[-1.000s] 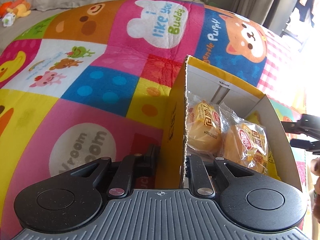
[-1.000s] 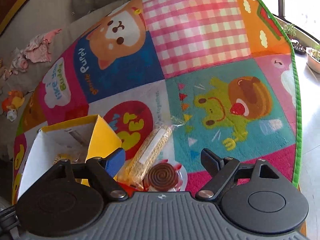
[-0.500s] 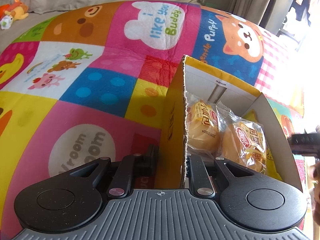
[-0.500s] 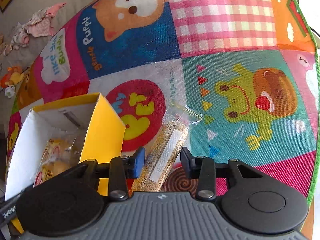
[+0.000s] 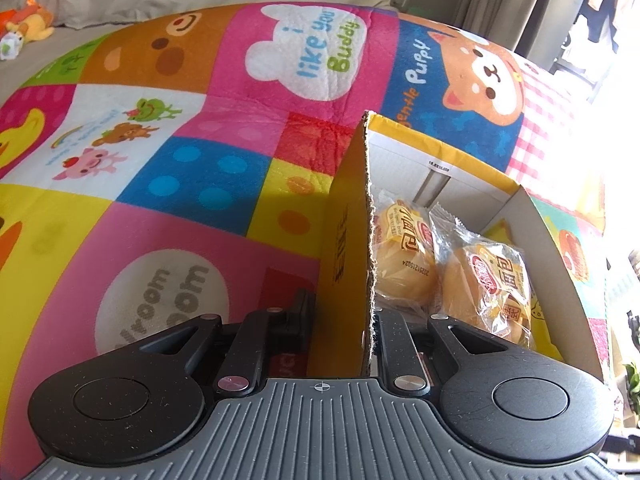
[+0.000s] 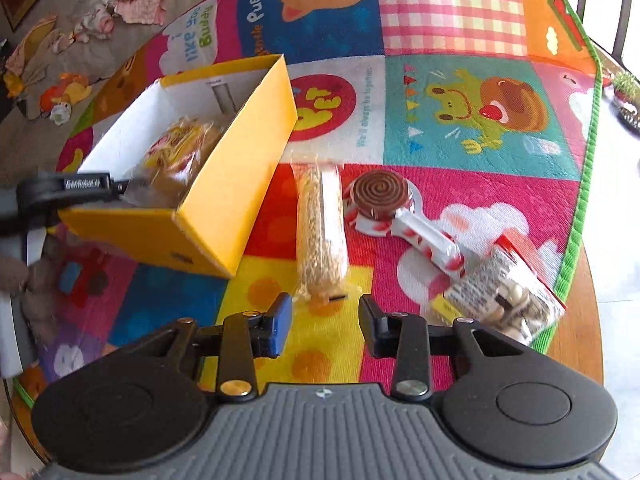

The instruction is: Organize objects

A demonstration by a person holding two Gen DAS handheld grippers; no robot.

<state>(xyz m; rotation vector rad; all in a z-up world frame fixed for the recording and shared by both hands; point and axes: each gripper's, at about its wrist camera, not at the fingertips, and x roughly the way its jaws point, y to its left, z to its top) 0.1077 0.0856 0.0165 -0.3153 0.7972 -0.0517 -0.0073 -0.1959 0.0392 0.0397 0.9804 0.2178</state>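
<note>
A yellow cardboard box [image 5: 344,248] stands open on the colourful play mat, with wrapped buns [image 5: 488,288] inside. My left gripper [image 5: 342,320] is shut on the box's near wall. In the right wrist view the box [image 6: 236,176] sits at the left, with my left gripper [image 6: 100,190] on its edge. My right gripper [image 6: 324,320] is open and empty, just short of a long clear grain-bar packet [image 6: 320,232]. Beside it lie a brown spiral candy pack [image 6: 382,200] and a nut bag [image 6: 504,292].
The play mat [image 6: 472,120] covers a round wooden table [image 6: 580,320]; its green edge runs down the right. A grey sofa with toys and clothes [image 6: 68,92] lies beyond the box.
My right gripper has pulled back and up from the snacks, so the grain packet, spiral candy and nut bag now lie in front of it. My left gripper still holds the box wall.
</note>
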